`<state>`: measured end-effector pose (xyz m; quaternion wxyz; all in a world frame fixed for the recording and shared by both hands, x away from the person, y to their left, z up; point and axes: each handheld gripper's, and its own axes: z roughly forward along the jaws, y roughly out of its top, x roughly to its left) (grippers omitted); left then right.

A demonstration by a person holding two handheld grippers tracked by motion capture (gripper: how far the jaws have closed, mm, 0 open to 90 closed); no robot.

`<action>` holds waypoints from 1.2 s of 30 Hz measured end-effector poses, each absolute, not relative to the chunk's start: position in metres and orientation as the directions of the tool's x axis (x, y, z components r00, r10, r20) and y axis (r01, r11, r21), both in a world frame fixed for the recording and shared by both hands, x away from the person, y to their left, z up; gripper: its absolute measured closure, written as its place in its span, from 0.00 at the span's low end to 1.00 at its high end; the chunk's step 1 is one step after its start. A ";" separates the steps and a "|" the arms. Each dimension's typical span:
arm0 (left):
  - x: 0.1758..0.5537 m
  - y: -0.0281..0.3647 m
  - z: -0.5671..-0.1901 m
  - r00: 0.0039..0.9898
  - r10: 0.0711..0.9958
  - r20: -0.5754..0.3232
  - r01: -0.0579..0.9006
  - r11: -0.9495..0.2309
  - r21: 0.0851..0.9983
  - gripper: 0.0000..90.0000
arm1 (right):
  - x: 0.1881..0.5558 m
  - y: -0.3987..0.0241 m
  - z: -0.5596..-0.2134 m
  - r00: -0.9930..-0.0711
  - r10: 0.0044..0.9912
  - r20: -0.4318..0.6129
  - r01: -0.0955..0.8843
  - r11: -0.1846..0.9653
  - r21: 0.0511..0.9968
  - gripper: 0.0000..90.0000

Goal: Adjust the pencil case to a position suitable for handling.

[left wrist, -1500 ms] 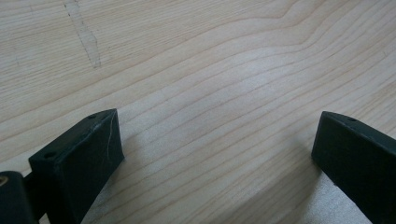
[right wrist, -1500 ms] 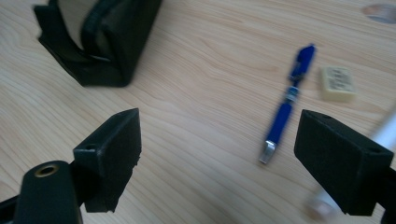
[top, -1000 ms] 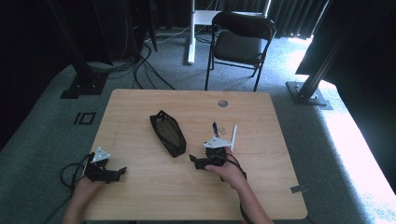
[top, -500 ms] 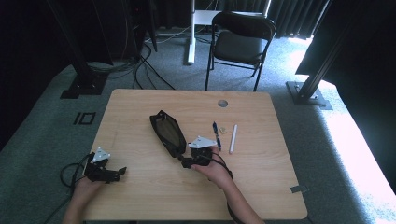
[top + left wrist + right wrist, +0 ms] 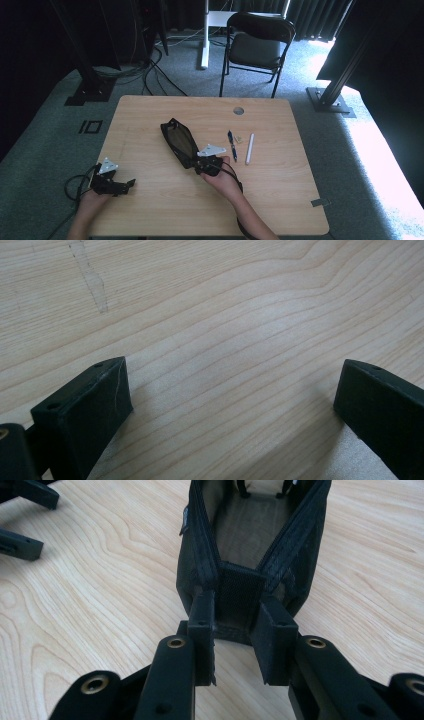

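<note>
The right gripper view shows the right tool (image 5: 239, 625), its jaws just closing, clenched on the end of the open pouch (image 5: 250, 540) to steady it, while the left tool (image 5: 230, 405) rests released on the bench (image 5: 225, 300).

One pouch (image 5: 180, 142), two pens (image 5: 232, 144), one eraser (image 5: 239, 139)

My black right gripper (image 5: 239, 630) meets the black mesh pouch (image 5: 180, 142) with its dark woven lining, on the pale wood-grain desk (image 5: 280, 200) with a white pen (image 5: 249, 148) and a dark blue pen (image 5: 232, 144).
</note>
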<state>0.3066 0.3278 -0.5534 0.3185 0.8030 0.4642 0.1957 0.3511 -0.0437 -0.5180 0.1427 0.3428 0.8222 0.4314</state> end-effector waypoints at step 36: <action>0.307 0.328 -0.553 0.492 0.870 0.018 0.621 -0.366 0.693 0.02 | 0.327 -0.112 -0.513 -0.745 0.656 0.119 0.489 0.416 0.767 0.81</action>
